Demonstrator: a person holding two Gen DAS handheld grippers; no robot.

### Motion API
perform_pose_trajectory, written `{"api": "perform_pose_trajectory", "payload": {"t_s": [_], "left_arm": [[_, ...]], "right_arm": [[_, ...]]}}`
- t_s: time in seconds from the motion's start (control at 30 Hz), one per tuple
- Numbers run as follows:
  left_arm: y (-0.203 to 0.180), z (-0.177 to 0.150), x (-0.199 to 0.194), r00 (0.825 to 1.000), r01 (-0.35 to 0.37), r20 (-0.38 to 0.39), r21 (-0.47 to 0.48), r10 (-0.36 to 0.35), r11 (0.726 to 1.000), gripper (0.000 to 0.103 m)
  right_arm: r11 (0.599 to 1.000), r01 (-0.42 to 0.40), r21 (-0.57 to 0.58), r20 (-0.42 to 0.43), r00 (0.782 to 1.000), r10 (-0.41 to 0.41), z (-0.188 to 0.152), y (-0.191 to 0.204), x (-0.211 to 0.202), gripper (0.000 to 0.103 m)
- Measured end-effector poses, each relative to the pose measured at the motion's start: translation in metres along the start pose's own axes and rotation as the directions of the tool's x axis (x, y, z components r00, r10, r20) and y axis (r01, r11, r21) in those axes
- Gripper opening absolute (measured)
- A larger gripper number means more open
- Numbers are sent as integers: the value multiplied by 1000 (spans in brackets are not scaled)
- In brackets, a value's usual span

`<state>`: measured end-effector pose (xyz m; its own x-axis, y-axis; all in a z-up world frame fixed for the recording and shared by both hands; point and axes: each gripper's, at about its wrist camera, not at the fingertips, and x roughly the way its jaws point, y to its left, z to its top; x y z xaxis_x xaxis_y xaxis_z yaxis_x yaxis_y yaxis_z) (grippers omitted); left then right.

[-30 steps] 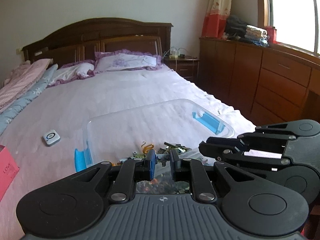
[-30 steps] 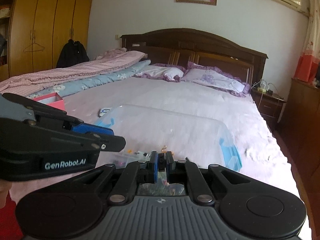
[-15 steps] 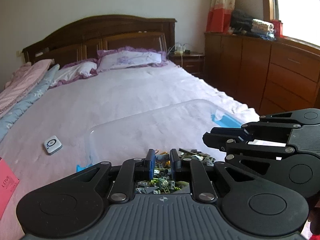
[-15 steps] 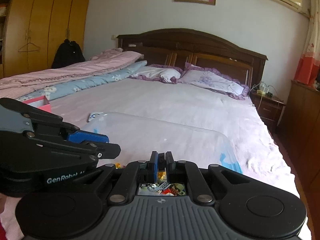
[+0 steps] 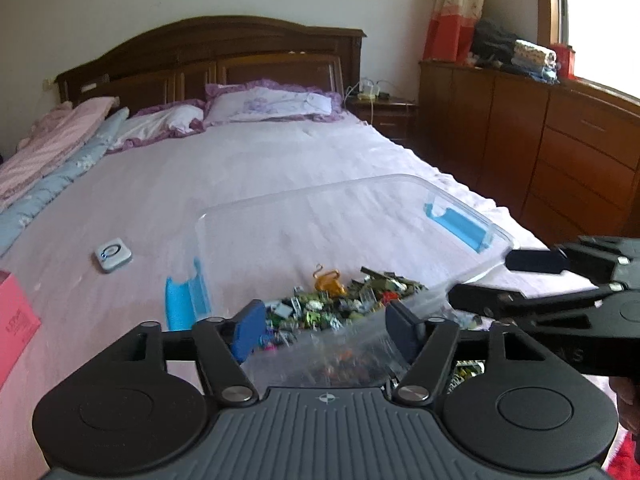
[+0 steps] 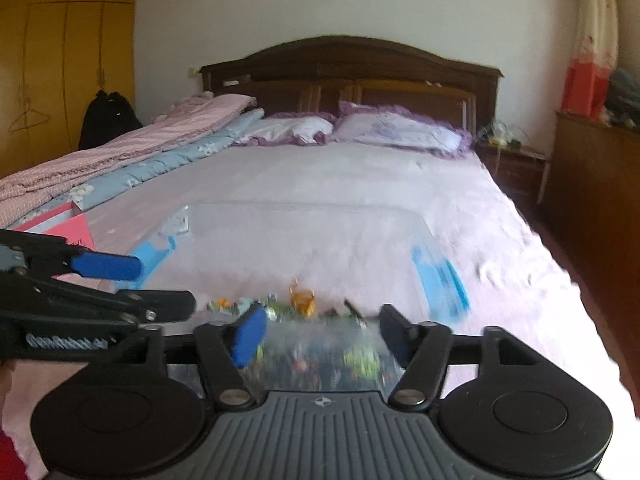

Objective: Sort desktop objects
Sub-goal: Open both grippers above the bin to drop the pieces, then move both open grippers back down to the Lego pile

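A clear plastic bin point(image 5: 360, 182) with blue latches point(image 5: 456, 224) lies on the bed. At its near end is a pile of small toy pieces point(image 5: 340, 304) topped by an orange figure point(image 5: 330, 280). A clear bag point(image 5: 340, 356) holding more small pieces lies just under my left gripper point(image 5: 326, 330), which is open with the bag's top between its fingers. My right gripper point(image 6: 322, 336) is open too, over the same blurred bag point(image 6: 320, 352) and the orange figure point(image 6: 302, 298). Each gripper shows in the other's view: the right gripper point(image 5: 528, 280) and the left gripper point(image 6: 148, 286).
A small white device point(image 5: 113, 255) lies on the pink sheet left of the bin. A pink box point(image 5: 14, 316) sits at the bed's left edge. Folded quilts point(image 6: 120, 160) line the left side and pillows point(image 5: 272, 100) the head. A wooden dresser point(image 5: 560, 152) stands to the right.
Both grippers were shut a second ago and now stand open. The bin and its pile of pieces show more fully in both views.
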<state>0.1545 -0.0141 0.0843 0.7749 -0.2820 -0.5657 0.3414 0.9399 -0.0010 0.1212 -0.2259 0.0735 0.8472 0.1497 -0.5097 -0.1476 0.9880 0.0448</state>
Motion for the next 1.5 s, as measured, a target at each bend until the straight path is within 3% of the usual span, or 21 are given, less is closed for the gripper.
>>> {"api": "perform_pose_trajectory", "payload": {"t_s": [0.17,0.37,0.63,0.8,0.9,0.97,1.5], "left_arm": [[-3,-27,-25,1000,11,-29,-16,-12,1000,81],[-11,-84,-37,986,22,-166,-63,-32,998,82],[-31,-133,-58,955,58,-288,-39,-67,998,82],[-53,-147,-63,946,85,-317,31,-70,996,81],[-63,-152,-63,943,90,-326,60,-66,994,74],[-65,-153,-63,942,104,-327,61,-78,993,62],[-84,-162,-51,924,176,-360,108,-127,978,40]], "right_arm": [[997,46,59,-49,998,-43,-41,-7,-33,77],[987,75,142,-171,984,-50,-109,-13,-71,79],[991,90,103,-266,962,-60,-173,-1,-111,77],[994,86,75,-286,956,-61,-179,8,-112,60],[996,83,44,-284,956,-68,-180,10,-120,51],[996,83,27,-283,956,-72,-182,11,-122,50],[997,70,-40,-289,954,-78,-189,14,-126,47]]}}
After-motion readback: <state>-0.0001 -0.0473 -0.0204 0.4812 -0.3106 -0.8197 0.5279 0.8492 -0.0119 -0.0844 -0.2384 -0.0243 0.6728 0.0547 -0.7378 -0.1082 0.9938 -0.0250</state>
